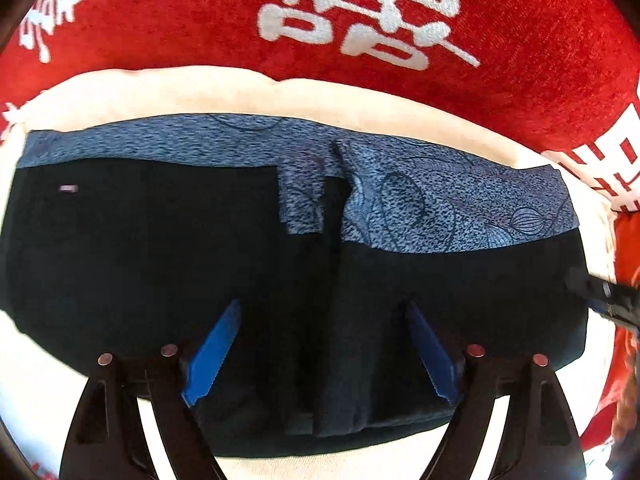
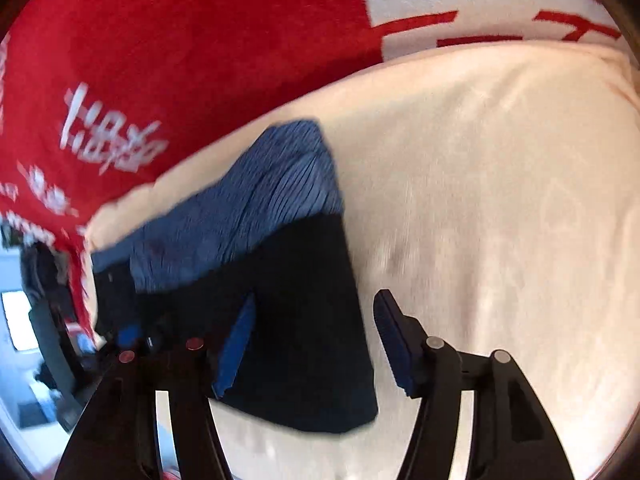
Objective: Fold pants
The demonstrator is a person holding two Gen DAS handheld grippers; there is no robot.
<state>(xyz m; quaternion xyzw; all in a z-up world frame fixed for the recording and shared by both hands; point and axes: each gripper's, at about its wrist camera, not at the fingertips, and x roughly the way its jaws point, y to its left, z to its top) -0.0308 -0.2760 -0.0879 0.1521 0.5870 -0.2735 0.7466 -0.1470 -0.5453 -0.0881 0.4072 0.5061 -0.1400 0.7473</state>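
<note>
the pants (image 1: 160, 264) lie folded on the cream cloth (image 1: 280, 96), patterned band at 12 o'clock. the left gripper (image 1: 320, 320) and the right gripper (image 2: 316, 308) both stand apart, holding nothing.

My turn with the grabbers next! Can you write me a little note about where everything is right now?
Left gripper: open, holding nothing, over the middle of the pants.
Right gripper: open, holding nothing, at the pants' right edge.
Pants: dark, with a blue patterned band along the far side, lying folded into a flat wide bundle on the cream cushion, which sits on the red blanket.
Done: at least one fold.
Left: probably one more fold, then smooth it.
</note>
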